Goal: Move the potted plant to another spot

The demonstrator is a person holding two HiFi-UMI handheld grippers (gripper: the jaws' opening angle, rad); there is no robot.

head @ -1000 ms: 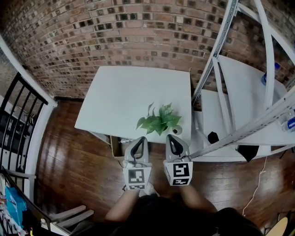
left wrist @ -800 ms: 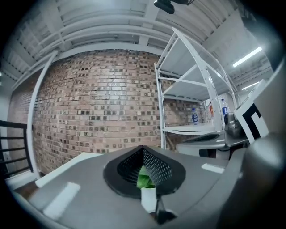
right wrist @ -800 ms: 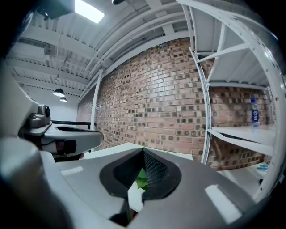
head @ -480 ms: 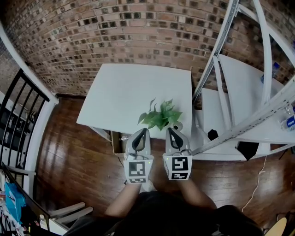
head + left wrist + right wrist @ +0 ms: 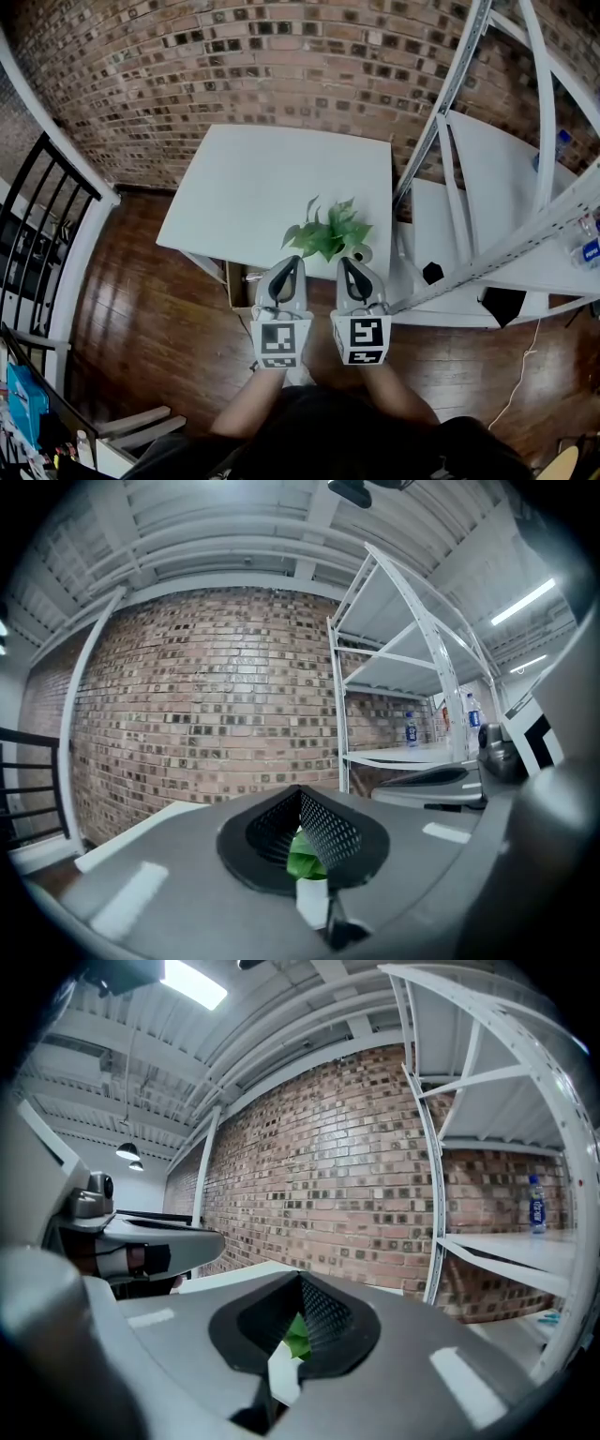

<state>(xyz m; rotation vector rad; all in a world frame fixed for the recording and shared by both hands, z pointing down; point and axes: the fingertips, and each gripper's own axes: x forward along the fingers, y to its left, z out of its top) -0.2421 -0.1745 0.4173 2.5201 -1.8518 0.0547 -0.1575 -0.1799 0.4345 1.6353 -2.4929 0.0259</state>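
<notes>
1. We noted the potted plant [image 5: 328, 234] standing on the white desk [image 5: 244, 187], near its front right corner.
2. Left tongs [image 5: 286, 268] and right tongs [image 5: 349, 268] hovered side by side at the desk's near edge, just short of the plant.
3. Both tongs were pinched together, gripping nothing; green leaves showed beyond their tips.

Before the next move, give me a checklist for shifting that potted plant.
1. Potted plant upright on the white table: ok.
2. Bare tabletop free to the plant's left and behind it: ok.
3. Left gripper jaws apart for a grasp: not ok, together.
4. Right gripper jaws apart: not ok, together.
5. Pot gripped: not ok, neither gripper holds it.
6. Clearance from the shelf frame on the plant's right: cannot tell.
</notes>
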